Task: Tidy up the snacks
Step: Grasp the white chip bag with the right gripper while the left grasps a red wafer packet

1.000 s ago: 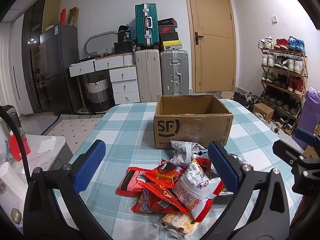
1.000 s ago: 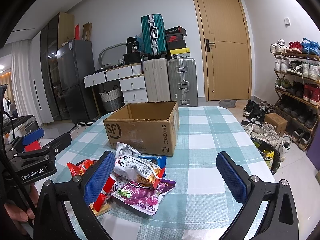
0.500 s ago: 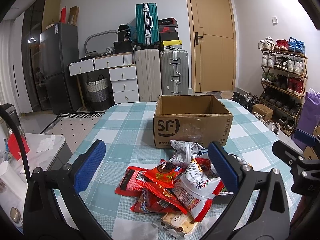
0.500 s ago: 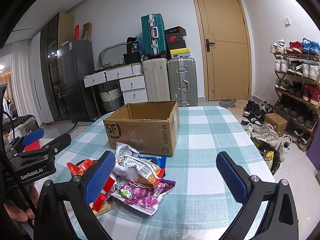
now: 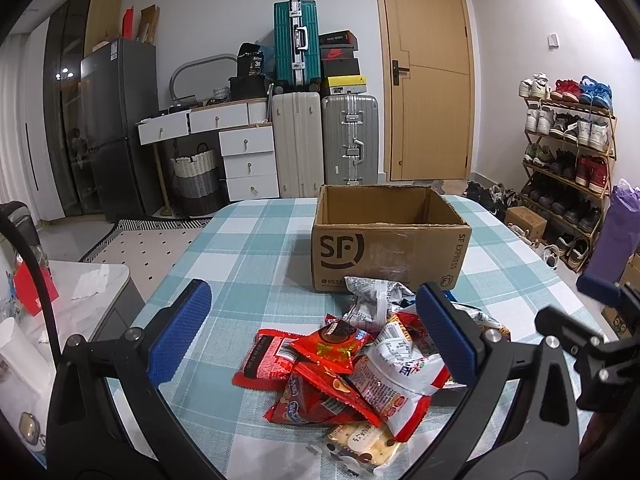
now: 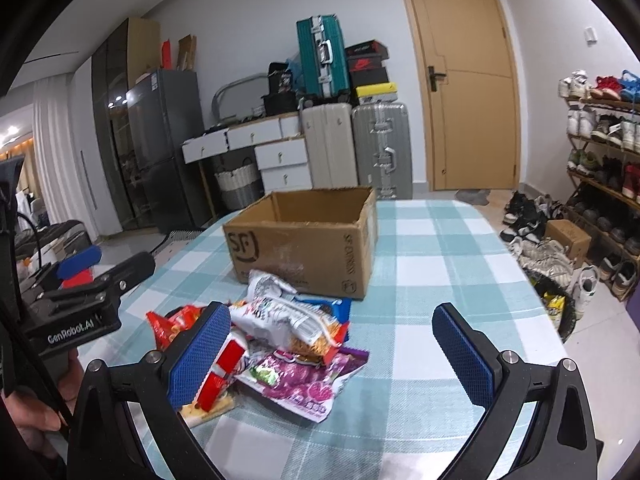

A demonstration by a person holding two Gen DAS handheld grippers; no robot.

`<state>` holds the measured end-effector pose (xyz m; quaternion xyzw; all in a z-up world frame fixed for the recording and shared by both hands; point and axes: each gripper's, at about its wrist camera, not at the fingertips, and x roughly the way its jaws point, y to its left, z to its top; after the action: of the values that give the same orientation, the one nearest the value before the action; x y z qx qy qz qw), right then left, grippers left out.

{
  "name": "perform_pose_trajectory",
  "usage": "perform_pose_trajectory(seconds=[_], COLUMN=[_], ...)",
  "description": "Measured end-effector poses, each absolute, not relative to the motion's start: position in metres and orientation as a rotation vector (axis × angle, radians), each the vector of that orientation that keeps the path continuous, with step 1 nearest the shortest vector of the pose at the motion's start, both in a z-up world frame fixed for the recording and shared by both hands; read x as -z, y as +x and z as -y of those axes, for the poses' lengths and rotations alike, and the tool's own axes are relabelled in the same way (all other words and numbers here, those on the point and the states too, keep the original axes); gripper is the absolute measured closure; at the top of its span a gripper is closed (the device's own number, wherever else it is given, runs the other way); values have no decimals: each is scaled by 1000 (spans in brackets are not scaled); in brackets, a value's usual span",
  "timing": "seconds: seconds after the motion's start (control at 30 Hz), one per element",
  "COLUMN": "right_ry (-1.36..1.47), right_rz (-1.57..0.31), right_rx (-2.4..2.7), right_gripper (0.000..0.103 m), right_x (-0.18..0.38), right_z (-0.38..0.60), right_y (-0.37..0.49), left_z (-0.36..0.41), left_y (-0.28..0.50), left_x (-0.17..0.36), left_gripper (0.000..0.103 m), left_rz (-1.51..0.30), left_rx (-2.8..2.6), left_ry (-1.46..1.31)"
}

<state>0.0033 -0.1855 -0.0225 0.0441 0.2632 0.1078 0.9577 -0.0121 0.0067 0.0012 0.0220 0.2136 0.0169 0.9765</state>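
Observation:
A pile of snack packets (image 5: 352,364) lies on the checked tablecloth in front of an open, empty cardboard box (image 5: 388,236) marked SF. The pile holds red packets (image 5: 304,360), a white and red bag (image 5: 396,376) and a cracker pack (image 5: 360,444). My left gripper (image 5: 312,336) is open and empty, hovering just above the pile. In the right wrist view the pile (image 6: 288,340) shows a purple packet (image 6: 304,380) at the front, with the box (image 6: 304,240) behind it. My right gripper (image 6: 332,356) is open and empty, its left pad beside the pile.
The table (image 5: 248,248) has a teal checked cloth. Beyond it stand suitcases (image 5: 324,140), white drawers (image 5: 240,148), a dark fridge (image 5: 116,128) and a door (image 5: 428,76). A shoe rack (image 5: 568,152) stands at the right. A small side table (image 5: 84,292) is at the left.
My right gripper has tilted and shifted a little towards the pile, so the view has rolled. The left gripper has barely moved. Both stay open.

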Motion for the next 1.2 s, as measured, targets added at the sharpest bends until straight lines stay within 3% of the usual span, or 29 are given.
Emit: perform_pose_trajectory(seconds=[0.6, 1.0, 1.2], right_ry=[136, 43, -4], right_rz=[-768, -825, -868], right_rx=[-572, -580, -595], right_gripper=[0, 1, 23], right_x=[63, 82, 94], right_z=[116, 74, 55], right_y=[33, 61, 73], left_z=[-96, -106, -99], left_y=[3, 3, 5], left_x=[-3, -3, -2], left_gripper=[1, 1, 1], left_rz=[-454, -462, -481], left_rx=[-179, -192, -178], left_ry=[-67, -30, -22])
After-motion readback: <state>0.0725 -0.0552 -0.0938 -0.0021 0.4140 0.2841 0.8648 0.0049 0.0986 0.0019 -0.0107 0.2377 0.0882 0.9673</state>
